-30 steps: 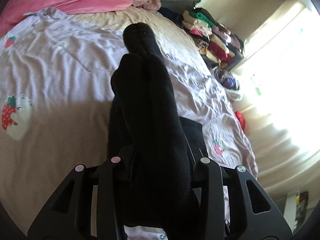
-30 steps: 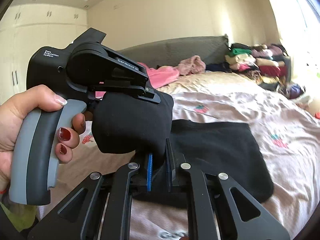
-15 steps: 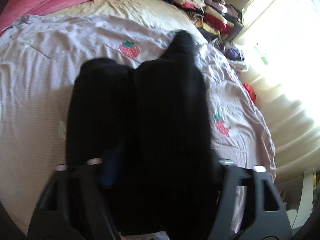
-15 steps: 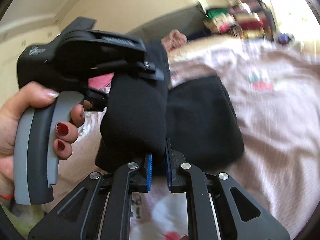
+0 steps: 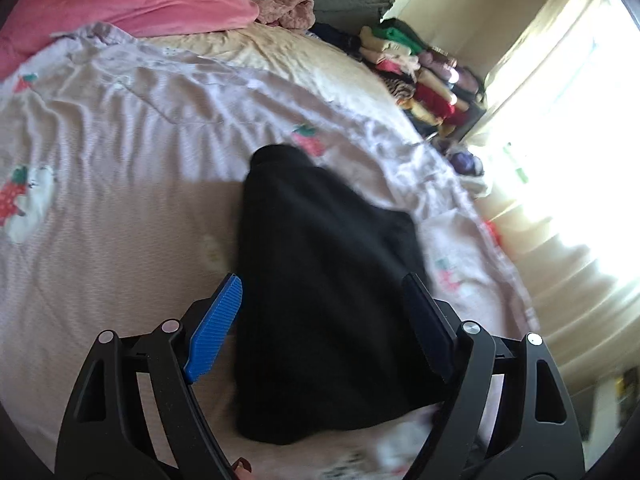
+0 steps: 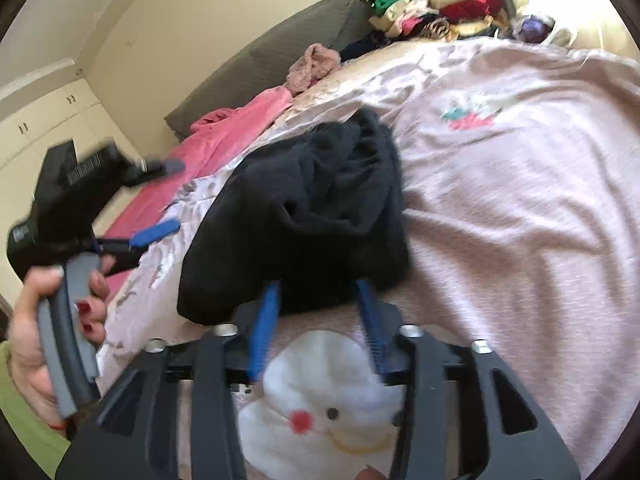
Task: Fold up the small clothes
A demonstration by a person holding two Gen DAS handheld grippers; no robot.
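A small black garment (image 5: 324, 280) lies folded over on the pink strawberry-print bedspread (image 5: 120, 184). In the right wrist view the black garment (image 6: 312, 216) is a bunched heap. My left gripper (image 5: 324, 292) is open, its fingers on either side of the garment's near part. It also shows in the right wrist view (image 6: 160, 196), held off to the left. My right gripper (image 6: 318, 296) is open with its blue pads at the garment's near edge, gripping nothing.
A pink blanket (image 5: 132, 4) and a dusty-pink cloth (image 5: 288, 10) lie at the head of the bed by a grey headboard (image 6: 272, 48). A stack of folded clothes (image 5: 424, 76) stands at the far right corner. A bright window (image 5: 560, 128) is on the right.
Both grippers have opened and let go of the black garment, which has dropped onto the bed. The left gripper has pulled away to the left in the right wrist view.
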